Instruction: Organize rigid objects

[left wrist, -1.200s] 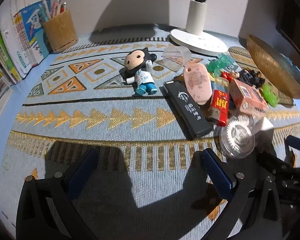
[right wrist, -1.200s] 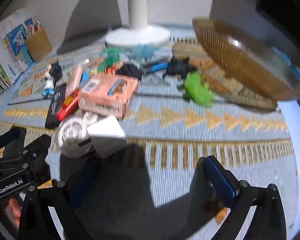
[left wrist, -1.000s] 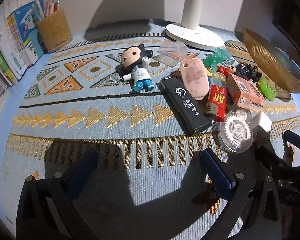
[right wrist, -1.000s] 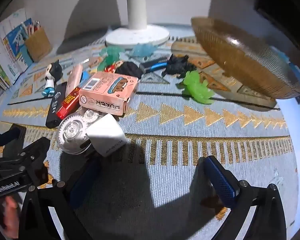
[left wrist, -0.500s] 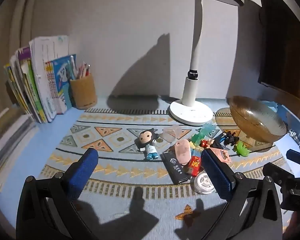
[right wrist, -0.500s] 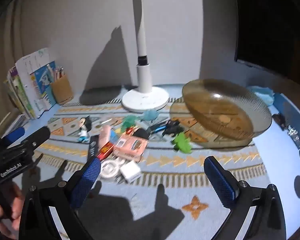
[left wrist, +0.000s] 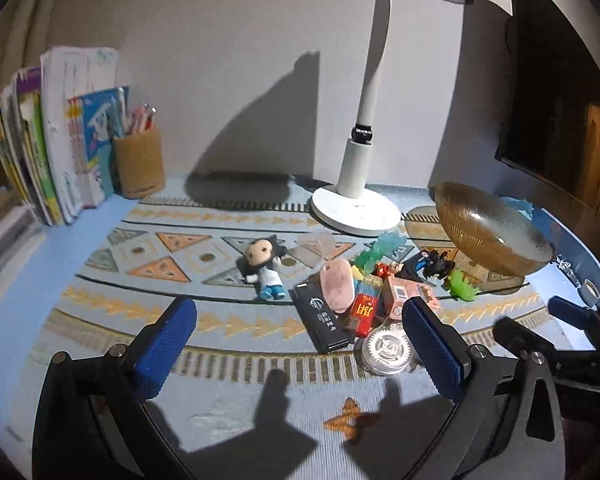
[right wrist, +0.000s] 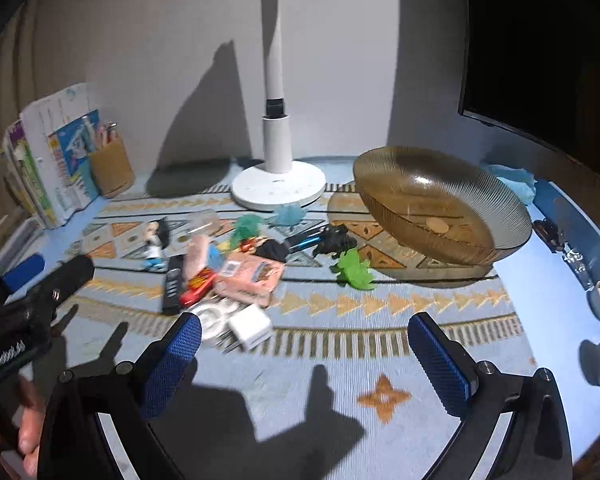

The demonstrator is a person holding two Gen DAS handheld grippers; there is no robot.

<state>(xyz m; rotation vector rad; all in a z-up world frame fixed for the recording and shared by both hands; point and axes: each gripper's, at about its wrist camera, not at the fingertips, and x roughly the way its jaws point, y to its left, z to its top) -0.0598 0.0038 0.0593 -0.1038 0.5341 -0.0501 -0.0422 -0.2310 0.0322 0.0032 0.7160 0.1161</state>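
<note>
two grippers, both raised above the near edge of the mat (right wrist: pixel 400 312) with nothing between the blue pads: left gripper (left wrist: pixel 300 344) spread wide, holding nothing; right gripper (right wrist: pixel 306 360) likewise spread wide and empty

clutter heaped mid-mat, in front of the lamp (left wrist: pixel 356 208): doll (left wrist: pixel 265 268) lying at the left of the pile, apart from the rest; black bar (left wrist: pixel 320 318) beside it, angled toward the near edge; pink case (left wrist: pixel 336 286) leaning over the bar's far end; red lighter (left wrist: pixel 363 312) just right of the bar; pink box (right wrist: pixel 250 278) touching the lighter; clear gear disc (left wrist: pixel 387 350) nearest the left gripper, partly behind its right pad; white charger (right wrist: pixel 250 327) next to the disc, just off the box; green toy (right wrist: pixel 356 271) at the right of the pile, near the bowl's foot; black figure (right wrist: pixel 334 240) behind it

amber bowl (right wrist: pixel 496 216) tilted at the right of the mat, well apart from the doll

books (left wrist: pixel 40 152) and pen cup (left wrist: pixel 138 168) against the wall, far left
</note>
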